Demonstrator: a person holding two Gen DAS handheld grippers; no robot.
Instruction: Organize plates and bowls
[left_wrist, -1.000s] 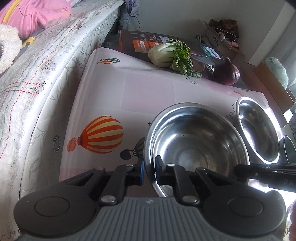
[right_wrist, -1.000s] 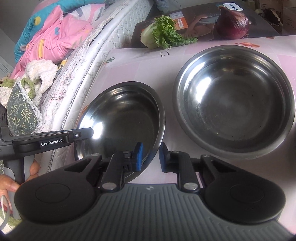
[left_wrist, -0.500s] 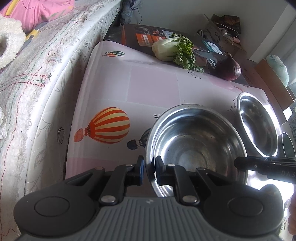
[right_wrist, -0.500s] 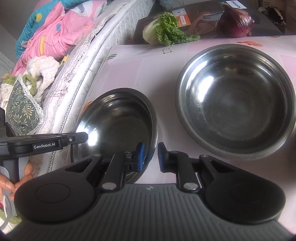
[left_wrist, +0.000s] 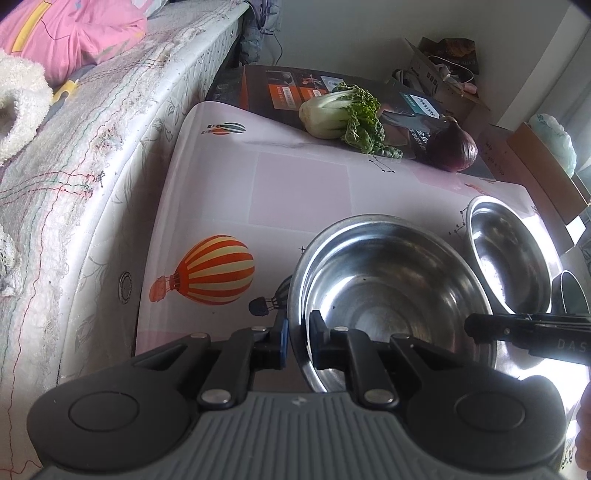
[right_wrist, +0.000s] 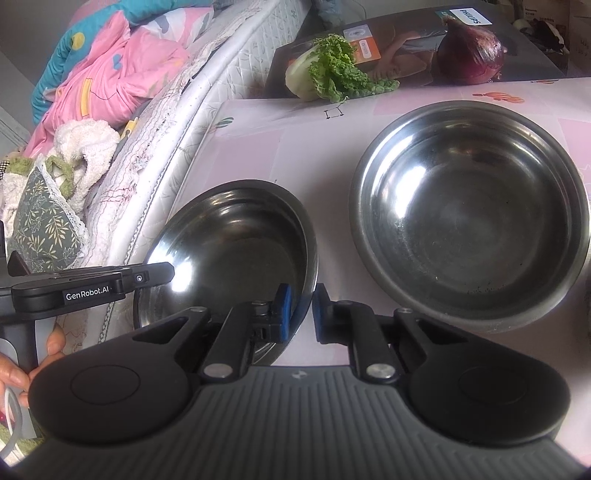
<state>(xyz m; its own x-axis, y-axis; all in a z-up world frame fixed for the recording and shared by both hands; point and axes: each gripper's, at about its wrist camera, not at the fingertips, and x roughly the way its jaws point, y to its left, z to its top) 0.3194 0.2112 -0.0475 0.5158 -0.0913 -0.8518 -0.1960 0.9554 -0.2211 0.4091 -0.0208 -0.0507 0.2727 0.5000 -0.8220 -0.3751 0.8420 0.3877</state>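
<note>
A steel bowl (left_wrist: 388, 295) (right_wrist: 236, 251) is held between both grippers. My left gripper (left_wrist: 297, 334) is shut on its left rim, one pad inside and one outside. My right gripper (right_wrist: 301, 312) is shut on the opposite rim in the same way. The bowl looks tipped and slightly raised over the pink balloon-print tablecloth (left_wrist: 295, 192). A larger steel bowl (right_wrist: 469, 210) (left_wrist: 506, 258) rests on the cloth to its right. Each wrist view shows the other gripper: the right gripper's arm (left_wrist: 524, 332) and the left gripper's arm (right_wrist: 92, 288).
A mattress (left_wrist: 92, 166) with pink bedding runs along the table's left side. Bok choy (left_wrist: 340, 110) and a red onion (left_wrist: 452, 147) lie on a printed box at the far end. A dark bowl rim (left_wrist: 569, 295) shows at the right. A hand (right_wrist: 22, 369) holds the left gripper.
The right gripper's jaws have narrowed onto the bowl's rim. The held bowl has drawn a little away from the larger bowl, toward the mattress side.
</note>
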